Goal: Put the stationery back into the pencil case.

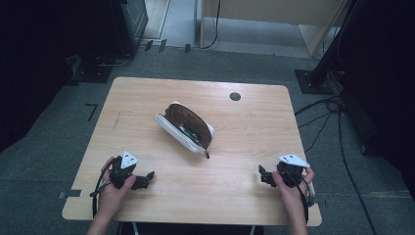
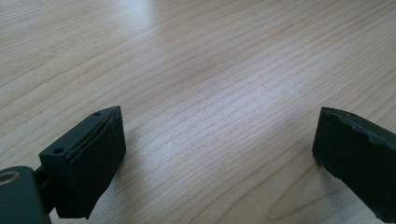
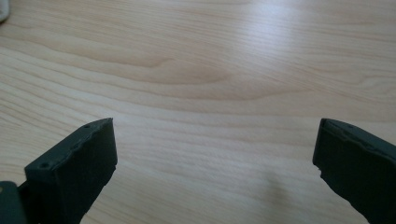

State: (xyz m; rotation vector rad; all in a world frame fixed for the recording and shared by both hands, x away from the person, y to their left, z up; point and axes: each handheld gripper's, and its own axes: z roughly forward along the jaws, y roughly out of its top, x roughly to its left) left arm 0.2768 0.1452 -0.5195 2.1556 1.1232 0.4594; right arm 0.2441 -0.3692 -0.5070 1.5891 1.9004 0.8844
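- Ahead of both sets of jaws, in the high view, a white pouch (image 1: 185, 128) with a brown lining is lying open near the middle of the worktop (image 1: 244, 127), well apart from the left gripper (image 1: 145, 178) and the right gripper (image 1: 263, 176), which are resting near the worktop's near edge. Its mouth is gaping, so a pinch on one lip alone is likely to be dragging or tipping it and spilling what is inside. The contents are showing as a dark greenish smear, too small to name, and a small tab at its near end could be a zip pull; I cannot tell.
- Between the jaws in the left gripper view, bare wood (image 2: 210, 93) is showing; the jaws are standing wide apart and holding nothing. The pouch is lying outside this frame, so aiming from here risks a miss.
- Between the jaws in the right gripper view, the same bare grain (image 3: 210, 93) is lying; these jaws are also spread wide and empty. A pale sliver (image 3: 3, 11) is being cut off at the top left corner, possibly the pouch's edge.
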